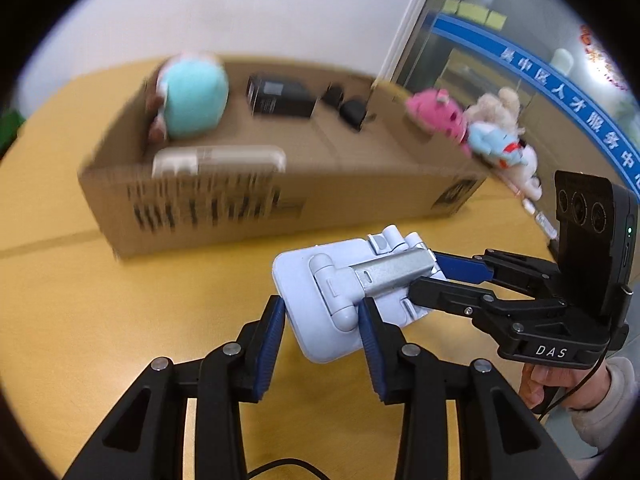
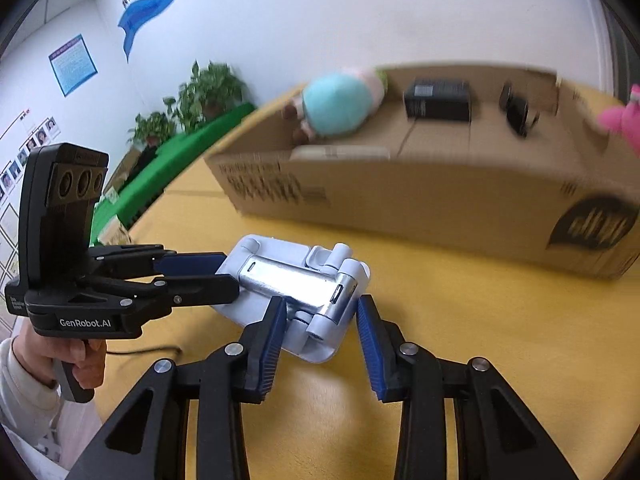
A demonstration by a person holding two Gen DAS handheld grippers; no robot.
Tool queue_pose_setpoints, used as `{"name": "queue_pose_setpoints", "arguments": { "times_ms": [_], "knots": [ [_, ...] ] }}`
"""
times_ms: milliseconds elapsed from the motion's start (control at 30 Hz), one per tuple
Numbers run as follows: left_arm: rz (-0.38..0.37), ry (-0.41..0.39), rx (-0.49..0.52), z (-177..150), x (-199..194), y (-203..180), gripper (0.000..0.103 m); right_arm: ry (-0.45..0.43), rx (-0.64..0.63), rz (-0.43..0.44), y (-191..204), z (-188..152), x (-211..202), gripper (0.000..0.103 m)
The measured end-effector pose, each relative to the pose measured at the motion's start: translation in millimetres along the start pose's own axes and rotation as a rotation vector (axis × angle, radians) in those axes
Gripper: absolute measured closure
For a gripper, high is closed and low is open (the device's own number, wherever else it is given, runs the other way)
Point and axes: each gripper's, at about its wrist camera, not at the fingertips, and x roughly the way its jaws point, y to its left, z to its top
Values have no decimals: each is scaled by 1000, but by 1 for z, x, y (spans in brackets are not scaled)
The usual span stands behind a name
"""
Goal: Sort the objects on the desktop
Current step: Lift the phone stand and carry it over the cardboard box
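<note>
Left wrist view: my left gripper (image 1: pixel 322 320) has its blue pads on either side of the near end of a pale blue folding phone stand (image 1: pixel 320 304), and both pads seem to touch it, so I read it as clamped on the stand. The stand sits folded over the yellow desk (image 1: pixel 100 320); whether it rests on the surface or is lifted I cannot tell. My right gripper (image 1: pixel 430 280) comes in from the right, its fingers closed around the stand's far end by the silver hinge arm.

In the right wrist view, the right gripper (image 2: pixel 322 322) straddles the hinge end of the stand (image 2: pixel 296 280); the left pad touches it, while a small gap shows at the right pad, so the hold there is uncertain. The left gripper (image 2: pixel 224 272) meets the stand's opposite end.

Behind the stand lies an open cardboard box (image 1: pixel 360 196) holding a teal plush toy (image 1: pixel 194 98), a black box (image 1: pixel 280 96), a small black item (image 1: pixel 352 114) and a white flat device (image 1: pixel 218 160). A pink plush (image 1: pixel 436 114) and a blue-and-white plush (image 1: pixel 500 140) sit by the box's right end.
</note>
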Motion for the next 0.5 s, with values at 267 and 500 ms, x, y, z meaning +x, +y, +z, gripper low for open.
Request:
{"name": "queue_pose_setpoints", "arguments": {
  "times_ms": [267, 500],
  "knots": [
    [6, -153, 101, 73, -30, -24, 66, -173, -67, -60, 7, 63, -56, 68],
    [-17, -161, 124, 144, 0, -19, 66, -211, -91, -112, -17, 124, -61, 68]
  ]
}}
